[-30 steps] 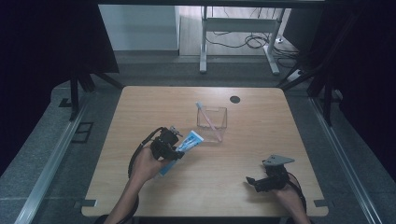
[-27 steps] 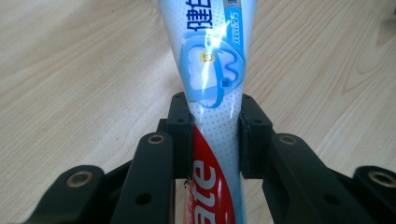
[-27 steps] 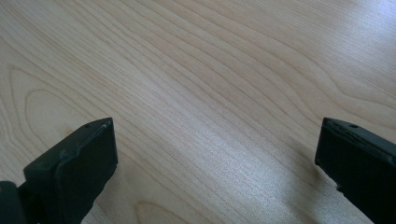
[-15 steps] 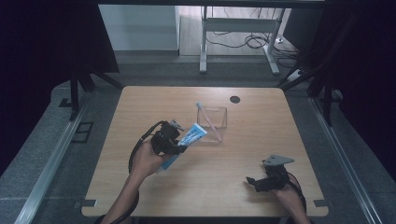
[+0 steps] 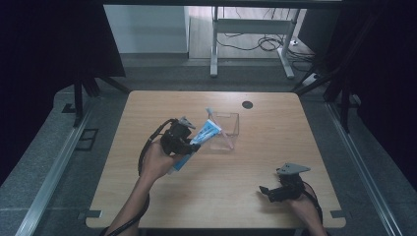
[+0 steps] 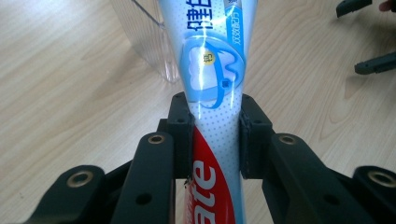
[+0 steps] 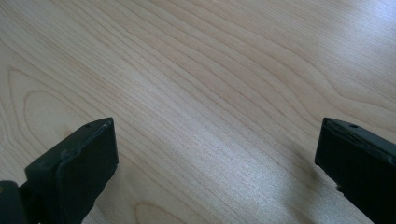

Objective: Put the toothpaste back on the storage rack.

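A blue, white and red toothpaste tube (image 5: 204, 133) is clamped in my left gripper (image 5: 189, 142), lifted off the table and slanting up to the right. The left gripper view has both pads squeezing the tube (image 6: 215, 88) at its waist, the printed end pointing away. Its upper end reaches the near rim of a clear plastic box (image 5: 223, 132) at the table's middle, whose corner (image 6: 149, 42) stands just beyond the tube. My right gripper (image 5: 266, 191) rests low at the front right with jaws wide apart; between them (image 7: 217, 144) lies bare wood.
The wooden table (image 5: 147, 196) has a dark round hole (image 5: 247, 104) near its far edge. Grey floor with metal rails runs along both sides, and desk legs with cables stand behind. In the left gripper view, the other gripper's black fingertips (image 6: 373, 65) are at far right.
My left gripper has risen and shifted right with the tube, bringing its upper end up to the clear box. The right gripper has stayed put.
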`<state>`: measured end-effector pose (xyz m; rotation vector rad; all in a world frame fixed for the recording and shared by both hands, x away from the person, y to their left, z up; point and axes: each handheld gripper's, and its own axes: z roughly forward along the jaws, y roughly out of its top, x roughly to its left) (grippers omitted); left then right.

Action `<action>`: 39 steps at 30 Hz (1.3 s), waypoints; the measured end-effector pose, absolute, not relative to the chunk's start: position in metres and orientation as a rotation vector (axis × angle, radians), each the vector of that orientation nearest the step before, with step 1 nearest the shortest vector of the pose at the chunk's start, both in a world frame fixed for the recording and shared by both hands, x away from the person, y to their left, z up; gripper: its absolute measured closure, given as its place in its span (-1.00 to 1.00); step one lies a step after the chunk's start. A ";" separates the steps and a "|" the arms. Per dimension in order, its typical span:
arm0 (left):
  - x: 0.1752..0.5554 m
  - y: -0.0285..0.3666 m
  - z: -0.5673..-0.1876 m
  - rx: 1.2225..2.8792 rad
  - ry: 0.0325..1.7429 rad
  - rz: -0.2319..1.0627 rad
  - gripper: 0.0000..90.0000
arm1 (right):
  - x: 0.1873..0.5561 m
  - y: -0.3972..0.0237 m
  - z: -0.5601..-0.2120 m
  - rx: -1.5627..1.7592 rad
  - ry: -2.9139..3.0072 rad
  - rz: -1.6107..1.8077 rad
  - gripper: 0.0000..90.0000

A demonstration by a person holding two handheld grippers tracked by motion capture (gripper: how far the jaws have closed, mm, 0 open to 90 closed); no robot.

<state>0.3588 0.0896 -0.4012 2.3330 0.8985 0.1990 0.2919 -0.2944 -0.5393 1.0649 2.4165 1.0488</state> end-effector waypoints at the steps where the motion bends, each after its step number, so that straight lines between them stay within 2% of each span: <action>1: 0.360 0.089 -0.400 2.328 0.900 0.202 0.58 | 0.292 -0.294 -0.539 1.064 2.418 1.047 -1.00; 39: 0.410 0.052 -0.383 2.173 0.852 0.282 0.58 | 0.292 -0.295 -0.538 1.057 2.412 1.058 -1.00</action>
